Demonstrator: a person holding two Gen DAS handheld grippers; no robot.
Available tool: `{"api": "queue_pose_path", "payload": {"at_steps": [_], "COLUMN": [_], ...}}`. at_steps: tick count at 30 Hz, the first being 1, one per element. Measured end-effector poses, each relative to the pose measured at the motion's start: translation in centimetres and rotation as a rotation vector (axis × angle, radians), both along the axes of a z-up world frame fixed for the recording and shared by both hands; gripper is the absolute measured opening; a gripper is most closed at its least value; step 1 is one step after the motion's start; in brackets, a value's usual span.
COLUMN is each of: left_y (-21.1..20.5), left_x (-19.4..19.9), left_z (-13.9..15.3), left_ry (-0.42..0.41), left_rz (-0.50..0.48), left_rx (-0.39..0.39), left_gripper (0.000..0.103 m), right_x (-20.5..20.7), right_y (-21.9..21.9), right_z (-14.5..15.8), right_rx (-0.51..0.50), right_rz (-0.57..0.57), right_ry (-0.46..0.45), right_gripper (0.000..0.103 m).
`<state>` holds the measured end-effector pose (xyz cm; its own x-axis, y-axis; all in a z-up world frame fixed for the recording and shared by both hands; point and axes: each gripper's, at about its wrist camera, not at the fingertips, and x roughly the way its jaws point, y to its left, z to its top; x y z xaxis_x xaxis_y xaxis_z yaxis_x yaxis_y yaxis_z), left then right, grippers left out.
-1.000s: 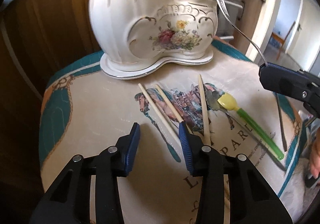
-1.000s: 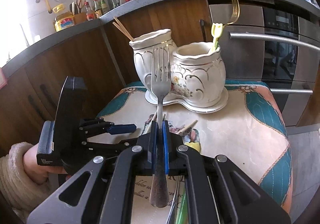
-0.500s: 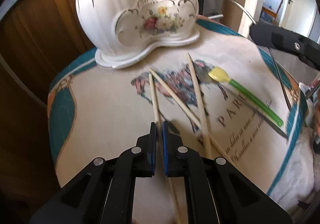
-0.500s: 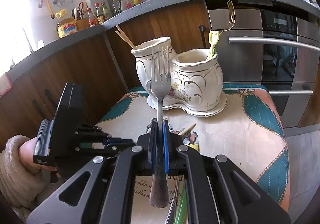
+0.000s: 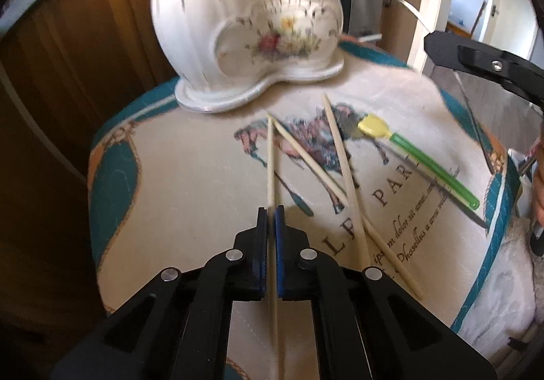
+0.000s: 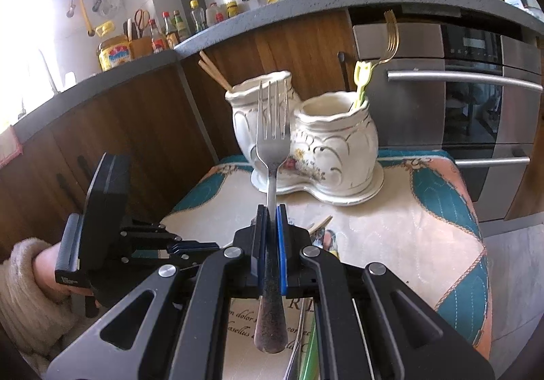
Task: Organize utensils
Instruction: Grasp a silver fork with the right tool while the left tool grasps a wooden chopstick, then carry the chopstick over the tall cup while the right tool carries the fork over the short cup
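— Gripping what with your left gripper (image 5: 270, 230)?
— You're pinching a pale wooden chopstick (image 5: 271, 159) low over the printed cloth (image 5: 190, 176).
— And the right gripper (image 6: 271, 227)?
— You're clamping a steel fork (image 6: 272, 142) upright, tines toward the white two-pot ceramic holder (image 6: 333, 142). The cloth is showing "dolor".

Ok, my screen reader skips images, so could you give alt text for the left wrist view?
The left gripper is shut on a wooden chopstick above a printed cloth, where two more chopsticks and a green-handled utensil lie before a white floral ceramic holder.
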<state>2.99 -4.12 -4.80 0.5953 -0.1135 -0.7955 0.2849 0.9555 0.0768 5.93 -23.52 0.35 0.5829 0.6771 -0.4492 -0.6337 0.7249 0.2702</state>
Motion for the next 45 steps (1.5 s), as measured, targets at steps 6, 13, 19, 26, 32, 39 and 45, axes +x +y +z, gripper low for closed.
{"api": "queue_pose_path", "payload": {"at_steps": [6,13,19,26,32,39,45], "left_y": [1.8,2.2,2.5,2.6,2.8,2.4,1.8], "left_x": [-2.1,-1.9,-0.8,3.7,6.9,10.1,11.8], "left_z": [2.7,6.2,9.3,12.5,14.1,14.8,14.4], "left_ry": [-0.163,-0.362,-0.514,-0.603,-0.669,-0.736,-0.773], "left_rz": [-0.016,-0.019,-0.034,-0.024,-0.023,0.025,0.060], "left_rx": [-0.077,-0.189,-0.241,-0.382,-0.489,-0.498,-0.447], "left_gripper": [0.005,0.005,0.005,0.005,0.005,0.005,0.005], "right_x": [-0.4,-0.4,1.8,5.6,9.1,12.4,13.5], "right_y": [-0.7,-1.4,-1.5,-0.1,0.8,1.6,2.4], "right_z": [0.7,3.0,5.6,7.7,7.2,6.1,5.5], "right_rx": [0.060,0.117,0.141,0.190,0.226,0.221,0.182], "right_rz": [-0.040,-0.101,-0.152,-0.182,-0.177,-0.179,-0.164], "right_ry": [-0.056,-0.151,-0.207,-0.300,-0.284,-0.254,-0.243], "right_gripper": [0.006,0.006,0.006,0.006,0.006,0.006,0.006]}}
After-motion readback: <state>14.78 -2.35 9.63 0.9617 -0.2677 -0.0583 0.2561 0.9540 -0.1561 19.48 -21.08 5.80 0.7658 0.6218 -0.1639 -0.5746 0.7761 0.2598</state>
